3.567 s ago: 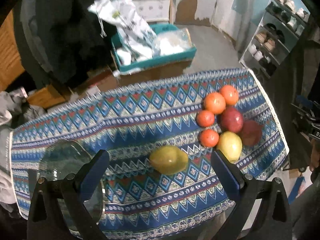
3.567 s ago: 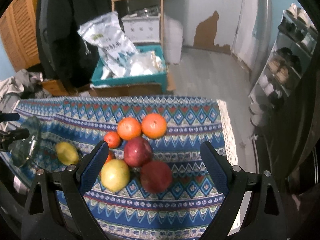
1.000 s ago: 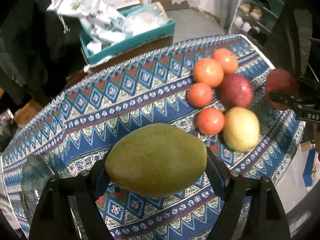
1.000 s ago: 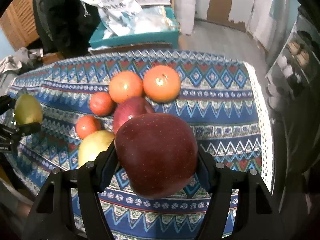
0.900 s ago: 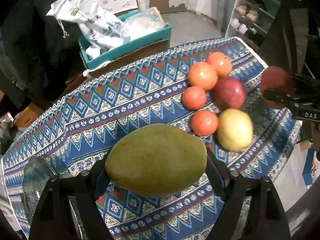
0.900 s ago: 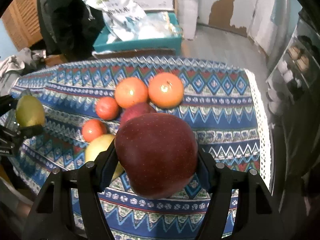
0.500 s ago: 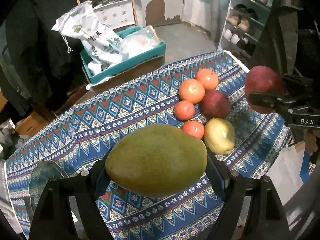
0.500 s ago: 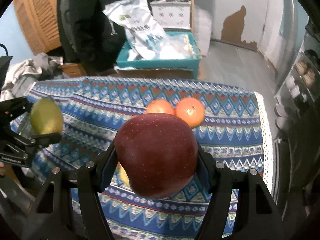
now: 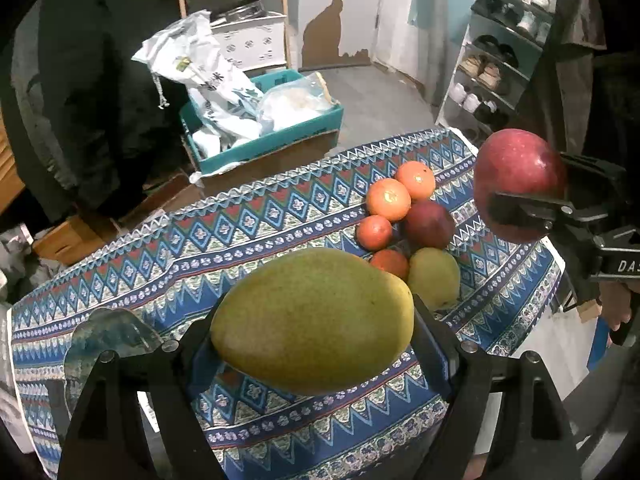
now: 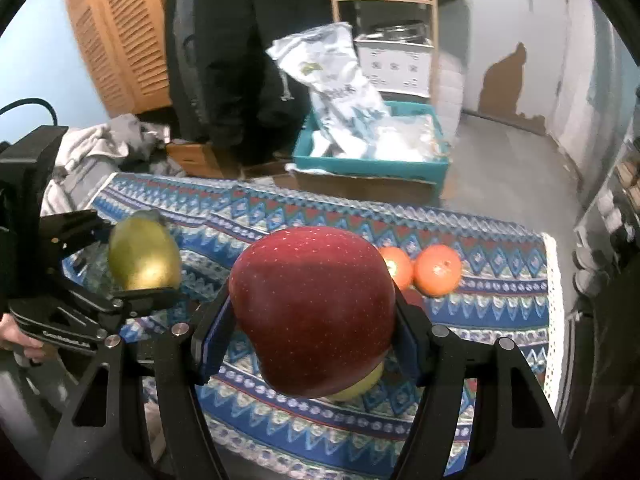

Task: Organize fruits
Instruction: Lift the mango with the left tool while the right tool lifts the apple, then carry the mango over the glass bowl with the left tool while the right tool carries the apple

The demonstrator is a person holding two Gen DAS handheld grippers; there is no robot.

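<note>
Fruits [image 9: 404,220] cluster on patterned tablecloth [image 9: 240,232]; left tongs [image 9: 312,320] grip mango [image 9: 312,320], right tongs [image 10: 314,320] apple [image 10: 314,304].

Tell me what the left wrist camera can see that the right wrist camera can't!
Only the left wrist view shows the dark red fruit lying in the pile, two smaller orange fruits beside it, the glass plate and the shoe rack. Only the right wrist view shows the slatted wooden door and the heap of grey cloth. Both show the green mango in the left tongs, the red apple in the right tongs, two big oranges, the patterned tablecloth and the teal box.
</note>
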